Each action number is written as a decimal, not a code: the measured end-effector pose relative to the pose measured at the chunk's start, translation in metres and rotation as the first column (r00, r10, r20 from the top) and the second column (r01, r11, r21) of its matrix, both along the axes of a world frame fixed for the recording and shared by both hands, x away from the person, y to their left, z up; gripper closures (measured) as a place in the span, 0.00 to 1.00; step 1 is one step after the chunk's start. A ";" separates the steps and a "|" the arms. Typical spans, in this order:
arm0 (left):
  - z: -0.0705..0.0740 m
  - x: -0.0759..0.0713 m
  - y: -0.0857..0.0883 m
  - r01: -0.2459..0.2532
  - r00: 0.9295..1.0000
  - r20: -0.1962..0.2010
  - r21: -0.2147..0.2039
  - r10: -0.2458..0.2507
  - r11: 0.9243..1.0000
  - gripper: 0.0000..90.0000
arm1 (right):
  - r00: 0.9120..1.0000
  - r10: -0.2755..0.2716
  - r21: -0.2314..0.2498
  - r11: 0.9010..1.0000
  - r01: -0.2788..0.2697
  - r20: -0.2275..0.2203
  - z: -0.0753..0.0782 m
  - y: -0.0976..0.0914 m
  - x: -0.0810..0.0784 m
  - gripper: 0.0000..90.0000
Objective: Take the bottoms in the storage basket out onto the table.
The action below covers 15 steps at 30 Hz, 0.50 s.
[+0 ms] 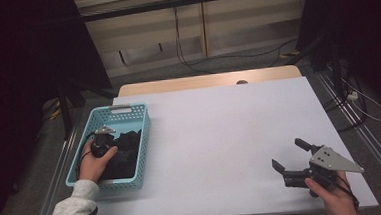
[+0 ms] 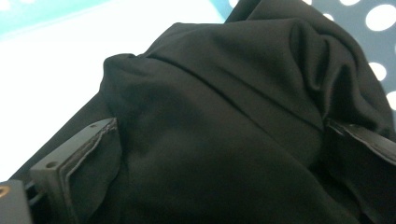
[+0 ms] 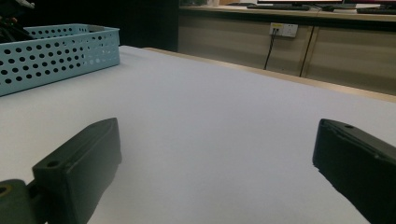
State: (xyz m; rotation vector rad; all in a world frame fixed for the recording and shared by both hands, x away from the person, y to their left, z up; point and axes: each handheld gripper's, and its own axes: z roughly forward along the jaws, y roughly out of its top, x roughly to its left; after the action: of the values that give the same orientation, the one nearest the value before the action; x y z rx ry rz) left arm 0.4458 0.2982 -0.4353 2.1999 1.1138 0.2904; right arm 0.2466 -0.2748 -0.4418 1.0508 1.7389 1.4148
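Left gripper [image 1: 111,142] is down inside the teal basket [image 1: 143,140] at the table's left edge, jaws spread with black cloth [image 2: 224,121] bunched between them, not clamped. Right gripper [image 1: 288,157] rests on the white table [image 1: 220,130] near the right corner, jaws wide apart, holding nothing. No legible labels or writing.

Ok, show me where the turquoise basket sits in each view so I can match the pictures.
High view: the turquoise basket sits at the table's left edge, with black cloth and the left gripper inside it.
Left gripper view: its perforated wall shows at top right, behind the cloth.
Right gripper view: it stands at upper left.
Shared landmark: the wall's round holes.
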 end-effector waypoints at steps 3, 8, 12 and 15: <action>-0.006 0.000 0.000 -0.010 1.000 -0.019 0.000 0.010 1.000 0.00 | 1.000 -0.001 0.001 1.000 0.001 0.001 0.000 0.000 0.000 0.00; -0.010 0.002 0.001 0.005 1.000 -0.008 0.024 -0.005 1.000 0.00 | 1.000 0.002 -0.001 1.000 -0.002 0.003 0.000 0.000 -0.001 0.00; -0.013 0.002 0.000 -0.005 1.000 0.014 0.055 0.004 0.998 0.00 | 1.000 0.002 -0.003 1.000 -0.002 0.003 0.000 0.000 -0.001 0.00; -0.015 0.003 0.003 -0.064 0.998 -0.002 0.057 0.064 0.996 0.00 | 1.000 0.005 -0.004 1.000 -0.005 0.007 0.000 0.000 -0.001 0.00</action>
State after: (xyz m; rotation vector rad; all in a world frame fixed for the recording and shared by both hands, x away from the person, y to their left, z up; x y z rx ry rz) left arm 0.4485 0.3009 -0.4499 2.2181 1.1935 0.3503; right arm 0.2457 -0.2750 -0.4413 1.0394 1.7398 1.4156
